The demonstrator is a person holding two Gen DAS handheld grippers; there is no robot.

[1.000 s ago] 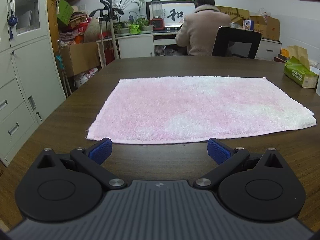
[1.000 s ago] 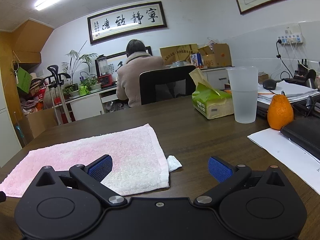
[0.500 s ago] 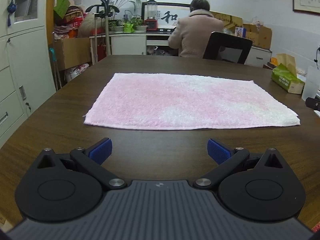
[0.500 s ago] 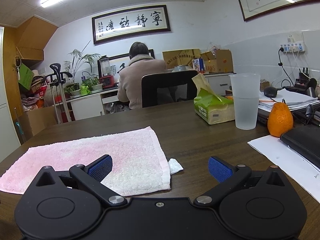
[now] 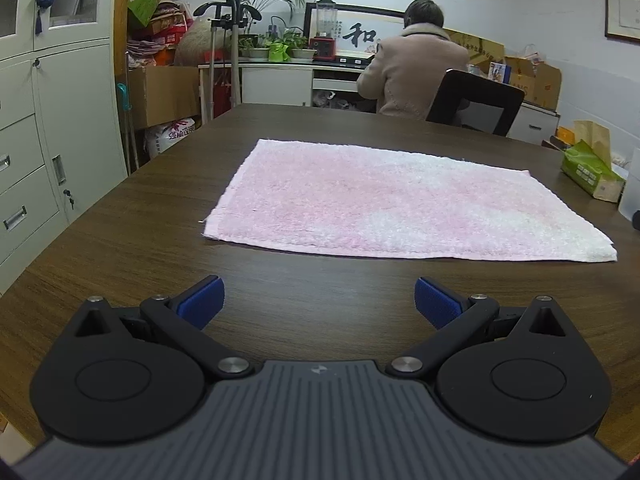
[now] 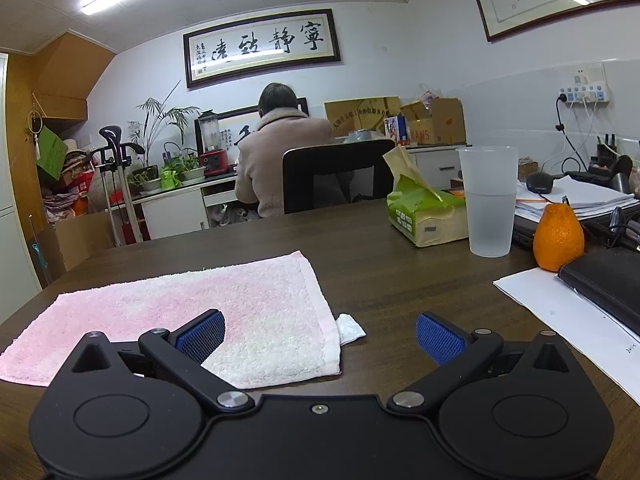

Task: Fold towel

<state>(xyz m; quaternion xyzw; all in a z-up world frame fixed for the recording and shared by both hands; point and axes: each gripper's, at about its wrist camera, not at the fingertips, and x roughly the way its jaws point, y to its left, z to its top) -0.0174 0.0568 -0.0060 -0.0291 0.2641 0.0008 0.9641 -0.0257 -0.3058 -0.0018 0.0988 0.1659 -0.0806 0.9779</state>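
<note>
Towel [image 5: 392, 204], pink and fluffy, lies flat and unfolded on the dark wooden surface [image 5: 120, 248], ahead of the left tongs [image 5: 319, 303] and apart from them. A second ago its near hem sat just in front of those blue pads; now a wider strip of bare wood lies between, so the left tongs have drawn back and swung leftward, away from the edge. The right tongs [image 6: 320, 334] have barely shifted: their left pad overlaps the towel's near right corner in view, the white label [image 6: 350, 326] between the pads. Both tongs are spread wide, holding nothing. No fold has begun; my guess is the left side must close in again before any edge can be pinched.
</note>
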